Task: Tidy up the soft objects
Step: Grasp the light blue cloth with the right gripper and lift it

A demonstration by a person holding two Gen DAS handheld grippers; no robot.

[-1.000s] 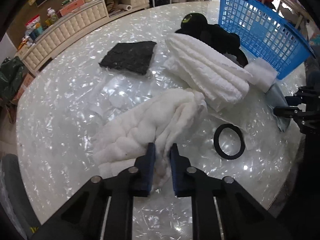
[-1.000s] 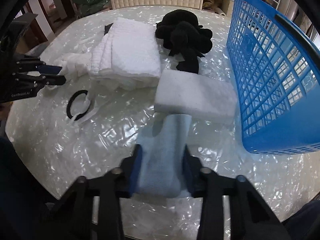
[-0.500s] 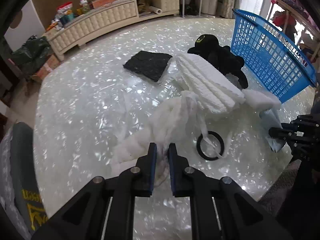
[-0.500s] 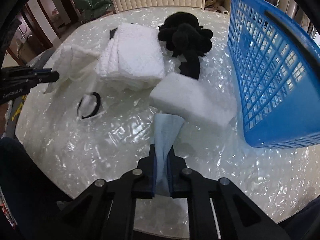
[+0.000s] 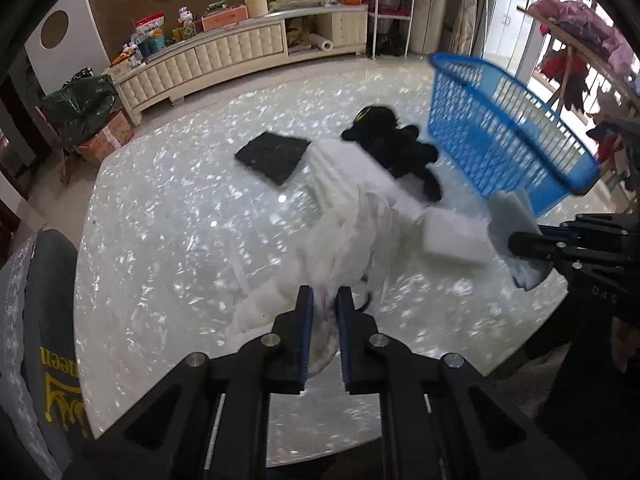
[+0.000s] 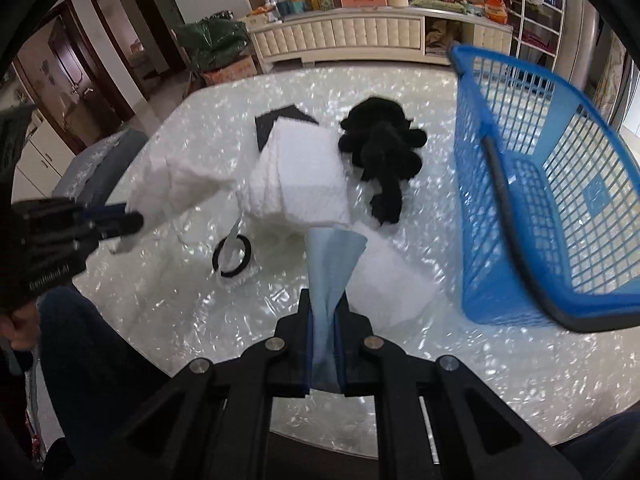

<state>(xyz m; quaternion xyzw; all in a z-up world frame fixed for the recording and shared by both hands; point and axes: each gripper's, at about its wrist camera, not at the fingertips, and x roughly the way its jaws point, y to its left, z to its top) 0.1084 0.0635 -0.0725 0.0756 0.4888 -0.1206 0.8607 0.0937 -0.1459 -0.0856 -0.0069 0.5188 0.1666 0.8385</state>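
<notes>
My left gripper (image 5: 324, 300) is shut on a fluffy white cloth (image 5: 344, 236), which hangs lifted off the shiny table (image 5: 168, 216); the same cloth (image 6: 176, 184) shows at the left of the right wrist view. My right gripper (image 6: 323, 320) is shut on a light blue cloth (image 6: 334, 256), raised above the table and also seen as the blue cloth (image 5: 514, 220) in the left wrist view. On the table lie a folded white towel (image 6: 304, 176), a black plush toy (image 6: 380, 148), a white foam block (image 6: 388, 284) and a dark square pad (image 5: 274, 156).
A blue plastic basket (image 6: 532, 200) stands on the table's right side. A black ring (image 6: 232, 256) lies near the towel. A grey chair back (image 5: 44, 312) sits at the table's left edge. A long cream cabinet (image 5: 208, 60) lines the far wall.
Both grippers rose. The white cloth came up off the table with the left one. The right jaws closed on the blue cloth, bunching it, and lifted it clear of the table.
</notes>
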